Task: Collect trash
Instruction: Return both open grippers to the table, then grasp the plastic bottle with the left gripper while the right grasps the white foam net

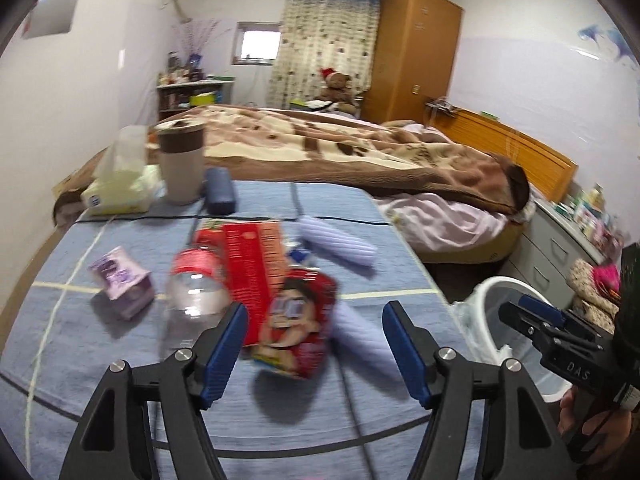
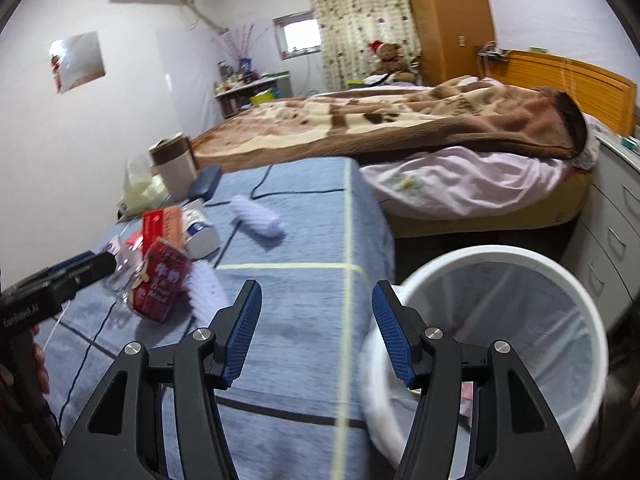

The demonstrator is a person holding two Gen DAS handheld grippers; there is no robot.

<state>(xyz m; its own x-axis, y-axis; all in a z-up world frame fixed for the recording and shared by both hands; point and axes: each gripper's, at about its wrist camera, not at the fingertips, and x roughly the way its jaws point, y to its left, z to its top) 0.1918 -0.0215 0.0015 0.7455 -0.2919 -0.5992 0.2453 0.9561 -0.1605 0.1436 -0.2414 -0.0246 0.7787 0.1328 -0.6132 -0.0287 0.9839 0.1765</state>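
Left gripper (image 1: 314, 350): lower centre of the left wrist view, blue-padded fingers spread wide, nothing between them, hovering over the blue checked table cover (image 1: 120, 360). Right gripper (image 2: 316, 334): lower centre of the right wrist view, fingers likewise apart and empty, one above the cloth, the other over the bin's rim. Trash, frame centre of the left view: red milk carton (image 1: 294, 320) with cartoon face, lying on the cloth just beyond the left fingertips; red flat box (image 1: 250, 256) touching it above; clear plastic bottle (image 1: 196, 284) with red label, against the box's left side; small purple carton (image 1: 122, 280), apart, at left. Two pale lilac ribbed rolls: one (image 1: 340, 246) above right of the box, one (image 1: 360, 340) beside the milk carton. White waste bin (image 2: 504, 332): lower right of the right view, lined with a thin bag, standing off the table's right edge. Far table edge, upper left: tissue pack (image 1: 118, 192), beige cup with brown band (image 1: 181, 164), dark blue case (image 1: 219, 192). Background: bed with brown blanket (image 1: 340, 148), teddy bear (image 1: 338, 88), wooden wardrobe (image 1: 416, 52).
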